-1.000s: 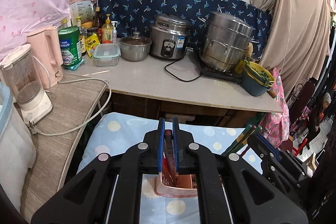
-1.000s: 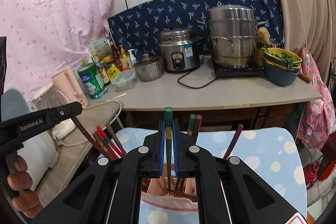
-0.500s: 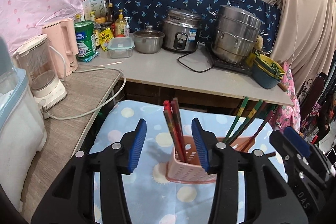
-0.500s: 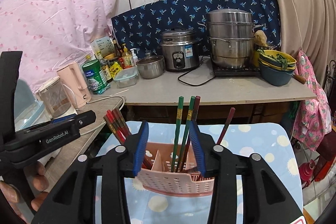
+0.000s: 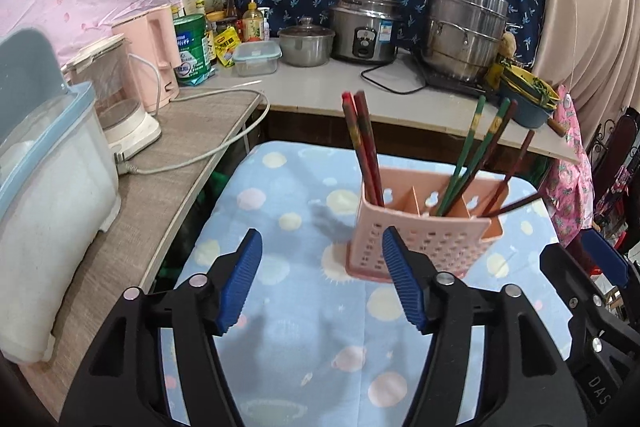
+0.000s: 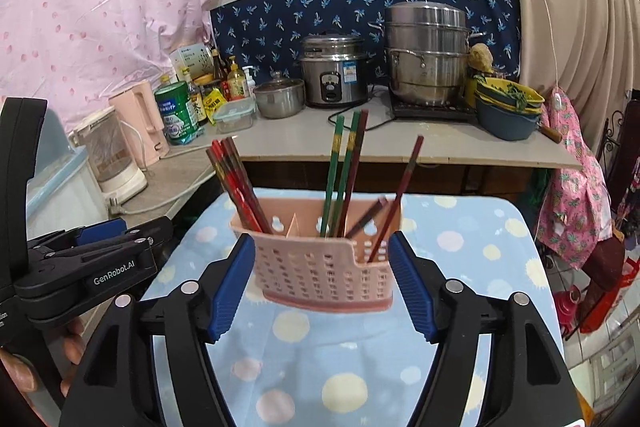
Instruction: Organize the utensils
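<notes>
The left gripper [image 5: 322, 281] has its jaws spread, and they have just been opening; nothing is between them. The pink holder [image 5: 424, 227] stands just ahead of it and a little to its right side, on the blue dotted cloth [image 5: 280, 327]. The red chopsticks [image 5: 362, 147] stand almost upright in the compartment of the holder nearest to this gripper.

The right gripper [image 6: 322, 277] is also spread, its jaws just opened, and it holds nothing. Here the holder [image 6: 320, 267] is directly ahead, and its front wall appears between the two pads without contact. The green chopsticks [image 6: 340, 171] rise nearly straight above it, and one dark chopstick [image 6: 402, 187] leans to the right.

I judge the right gripper is better aligned with the holder. The cloth around the holder is free, but the wooden counter [image 5: 168, 155] is close on the left.
</notes>
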Available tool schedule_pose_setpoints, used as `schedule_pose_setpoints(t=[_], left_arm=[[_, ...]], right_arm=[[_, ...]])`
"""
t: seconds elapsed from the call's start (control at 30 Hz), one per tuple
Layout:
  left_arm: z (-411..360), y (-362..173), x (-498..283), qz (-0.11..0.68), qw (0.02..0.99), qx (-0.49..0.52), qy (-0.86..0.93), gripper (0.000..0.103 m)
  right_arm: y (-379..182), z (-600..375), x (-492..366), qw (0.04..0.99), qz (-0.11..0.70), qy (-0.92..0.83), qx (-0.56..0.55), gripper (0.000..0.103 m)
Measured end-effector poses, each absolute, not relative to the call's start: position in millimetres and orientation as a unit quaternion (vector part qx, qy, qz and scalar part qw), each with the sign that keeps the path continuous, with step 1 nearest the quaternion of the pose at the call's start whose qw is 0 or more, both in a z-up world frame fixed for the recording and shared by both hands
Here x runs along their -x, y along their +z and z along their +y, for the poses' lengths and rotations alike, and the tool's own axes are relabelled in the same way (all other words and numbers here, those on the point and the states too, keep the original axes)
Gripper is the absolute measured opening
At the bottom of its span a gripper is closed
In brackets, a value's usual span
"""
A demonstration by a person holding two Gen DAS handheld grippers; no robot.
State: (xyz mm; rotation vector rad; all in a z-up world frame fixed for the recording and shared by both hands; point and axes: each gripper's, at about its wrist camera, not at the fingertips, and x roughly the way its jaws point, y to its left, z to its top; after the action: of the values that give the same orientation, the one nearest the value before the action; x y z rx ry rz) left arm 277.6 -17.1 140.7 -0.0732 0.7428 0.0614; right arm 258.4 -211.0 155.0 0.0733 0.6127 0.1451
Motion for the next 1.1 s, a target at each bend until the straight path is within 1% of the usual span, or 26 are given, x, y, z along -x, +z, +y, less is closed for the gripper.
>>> schedule_pose_setpoints(t=[0.17, 0.37, 0.57, 1.1], left_arm=[[-16, 127, -257, 0.372, 0.926, 0.041, 0.037, 0.073], [-19, 114, -240, 0.384, 0.922, 0.037, 0.036, 0.077], [-25, 104, -230, 0.392, 0.918, 0.034, 0.038, 0.085], [-28, 82, -222, 0.416, 0.908, 0.025, 0.045, 0.09]], right_arm=[[144, -216, -240, 0.945, 0.319, 0.068, -0.039, 0.074], [131, -216, -222, 0.94, 0.335, 0.062, -0.031, 0.079], [121, -213, -210, 0.938, 0.342, 0.05, -0.015, 0.082], [108, -204, -205, 0.935, 0.352, 0.04, 0.023, 0.084]])
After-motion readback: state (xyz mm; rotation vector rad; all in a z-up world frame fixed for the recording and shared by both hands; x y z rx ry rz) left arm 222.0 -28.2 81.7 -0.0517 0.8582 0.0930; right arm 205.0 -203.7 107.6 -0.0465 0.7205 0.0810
